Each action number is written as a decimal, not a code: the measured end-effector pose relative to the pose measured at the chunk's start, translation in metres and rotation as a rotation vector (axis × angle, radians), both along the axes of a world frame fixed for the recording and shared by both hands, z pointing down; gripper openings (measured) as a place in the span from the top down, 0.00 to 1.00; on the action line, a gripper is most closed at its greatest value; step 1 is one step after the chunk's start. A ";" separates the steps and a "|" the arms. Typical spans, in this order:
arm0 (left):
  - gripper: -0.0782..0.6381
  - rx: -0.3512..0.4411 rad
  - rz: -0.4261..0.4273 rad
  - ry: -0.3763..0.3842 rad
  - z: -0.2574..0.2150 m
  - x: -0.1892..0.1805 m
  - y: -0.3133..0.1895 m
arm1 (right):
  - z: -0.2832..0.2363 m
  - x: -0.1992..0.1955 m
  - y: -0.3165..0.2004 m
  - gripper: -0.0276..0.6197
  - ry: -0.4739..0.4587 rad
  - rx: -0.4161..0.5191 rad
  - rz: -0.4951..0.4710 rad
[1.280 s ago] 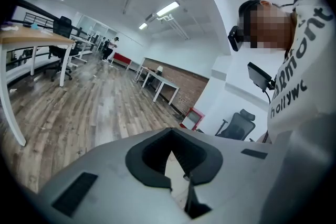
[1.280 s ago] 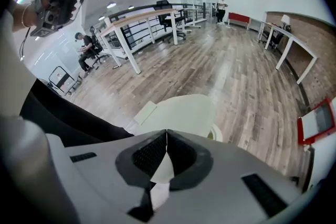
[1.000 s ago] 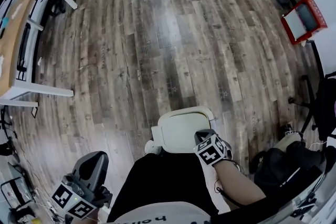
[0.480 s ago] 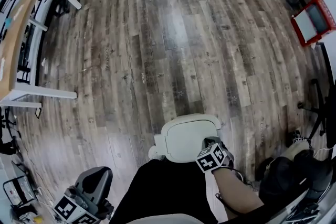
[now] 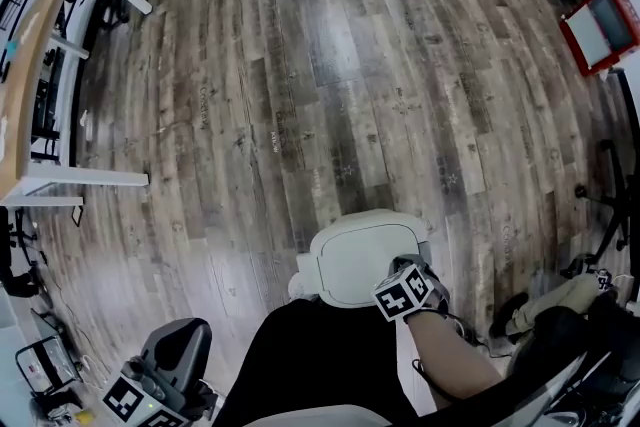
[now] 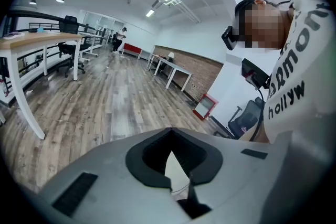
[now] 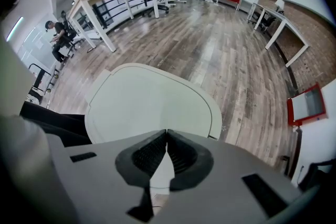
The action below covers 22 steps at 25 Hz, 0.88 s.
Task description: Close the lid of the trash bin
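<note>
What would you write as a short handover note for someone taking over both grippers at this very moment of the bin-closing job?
Right gripper: shut, empty, tips over the near right part of the lid; contact not clear.
Left gripper: shut, empty, held low at the person's left, away from the bin.
Lid: lies flat on the trash bin, which stands on the wooden floor just ahead of the person.
Done: lid looks down.
Left: check it is seated all round, press if needed, then draw the right gripper away.
</note>
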State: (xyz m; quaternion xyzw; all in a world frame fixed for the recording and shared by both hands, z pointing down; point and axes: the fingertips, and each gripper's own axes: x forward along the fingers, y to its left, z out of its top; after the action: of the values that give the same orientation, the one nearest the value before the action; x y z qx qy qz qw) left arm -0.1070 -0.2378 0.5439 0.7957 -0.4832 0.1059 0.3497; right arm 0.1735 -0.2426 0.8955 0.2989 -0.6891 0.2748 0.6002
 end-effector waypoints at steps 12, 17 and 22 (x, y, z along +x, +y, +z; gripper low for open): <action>0.88 0.121 0.042 0.043 -0.050 0.009 -0.016 | -0.077 0.020 -0.025 0.94 -0.350 0.077 0.572; 0.88 0.237 0.065 0.094 -0.101 0.020 -0.037 | -0.178 0.039 -0.049 0.94 -0.475 0.186 0.644; 0.88 0.369 0.165 0.124 -0.157 0.040 -0.059 | -0.311 0.047 -0.075 0.94 -0.582 0.394 0.646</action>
State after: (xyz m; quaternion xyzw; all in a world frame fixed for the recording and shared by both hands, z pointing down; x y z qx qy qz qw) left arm -0.0673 -0.2963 0.3873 0.8880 -0.4052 -0.0055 0.2172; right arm 0.2210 -0.3179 0.5841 0.5166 -0.7393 0.3838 0.1980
